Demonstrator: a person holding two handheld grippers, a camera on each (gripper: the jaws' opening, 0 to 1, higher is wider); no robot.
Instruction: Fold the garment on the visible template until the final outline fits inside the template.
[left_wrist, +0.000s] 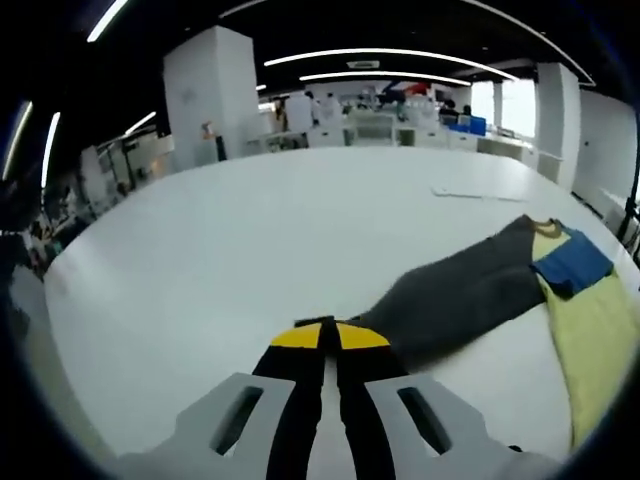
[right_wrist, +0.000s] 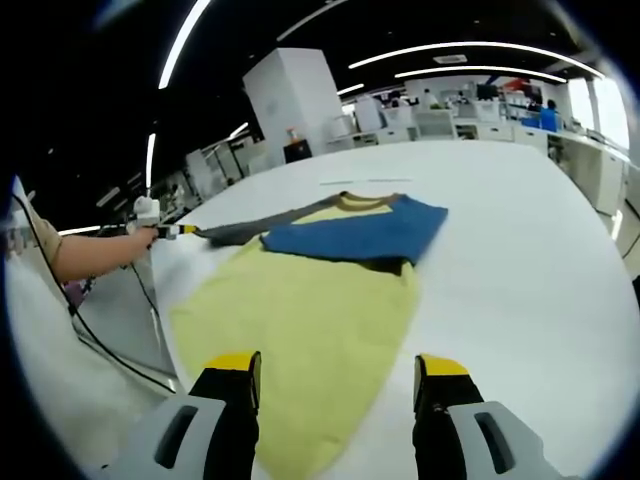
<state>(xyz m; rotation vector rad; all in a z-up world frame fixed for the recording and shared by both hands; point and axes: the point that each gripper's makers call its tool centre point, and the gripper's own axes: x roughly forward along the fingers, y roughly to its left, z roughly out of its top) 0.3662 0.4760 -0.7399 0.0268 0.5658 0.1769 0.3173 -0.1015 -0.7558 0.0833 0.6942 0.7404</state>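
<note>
Left tool (left_wrist: 330, 337) clenched on grey sleeve (left_wrist: 455, 295) of garment (right_wrist: 320, 300); right tool (right_wrist: 338, 372) released above its hem

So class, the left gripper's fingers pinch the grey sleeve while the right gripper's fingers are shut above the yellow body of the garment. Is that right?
Not quite. The right gripper is open, its fingers spread above the garment's yellow body, as the right gripper view shows. The left gripper does pinch the grey sleeve.
</note>
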